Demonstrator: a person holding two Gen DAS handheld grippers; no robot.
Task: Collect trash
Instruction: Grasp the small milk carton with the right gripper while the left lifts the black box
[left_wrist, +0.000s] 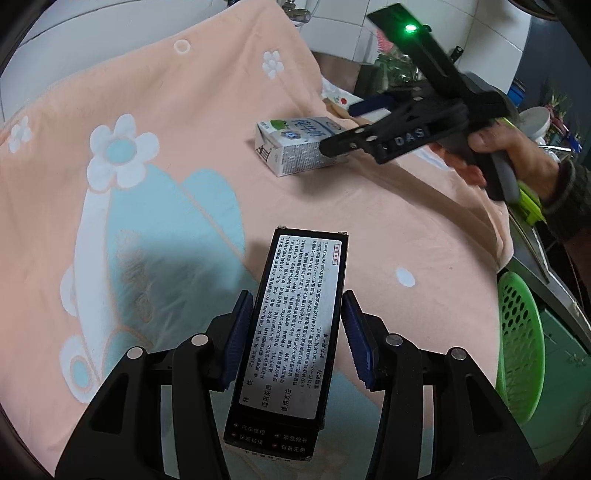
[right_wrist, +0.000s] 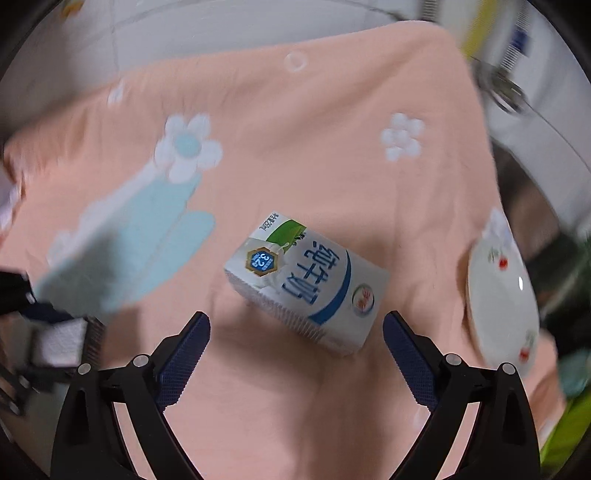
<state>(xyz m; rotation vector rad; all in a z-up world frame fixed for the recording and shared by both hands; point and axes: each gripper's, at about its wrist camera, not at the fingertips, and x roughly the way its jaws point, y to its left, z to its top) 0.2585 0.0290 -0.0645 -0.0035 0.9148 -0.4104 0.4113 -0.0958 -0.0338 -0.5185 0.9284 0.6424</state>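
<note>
1. Peach flowered cloth (left_wrist: 207, 122) covered the counter, with white tiles behind and a green basket (left_wrist: 521, 347) hanging off the edge to the right of the left fingers.
2. The left gripper (left_wrist: 295, 332) was clamped on a black box (left_wrist: 291, 332) with a printed silver label, held upright between its blue pads (left_wrist: 236, 339); the box's long axis ran straight out along the fingers.
3. The milk carton (right_wrist: 306, 284) lay flat on the cloth just ahead of the right gripper (right_wrist: 295, 354), whose fingers stood wide apart with nothing between them.
4. The carton's long axis ran skew to the gap between the fingers, its near corner closest to the right-hand finger, so I judged the wrist would need some roll before closing.
5. The right hand (left_wrist: 491, 155) was much the nearer to the carton.
6. A cherry-patterned dish (right_wrist: 498, 291) sat beyond the right-hand finger.
7. Blur smeared the right view's edges; the left gripper at its left border was hard to make out.
</note>
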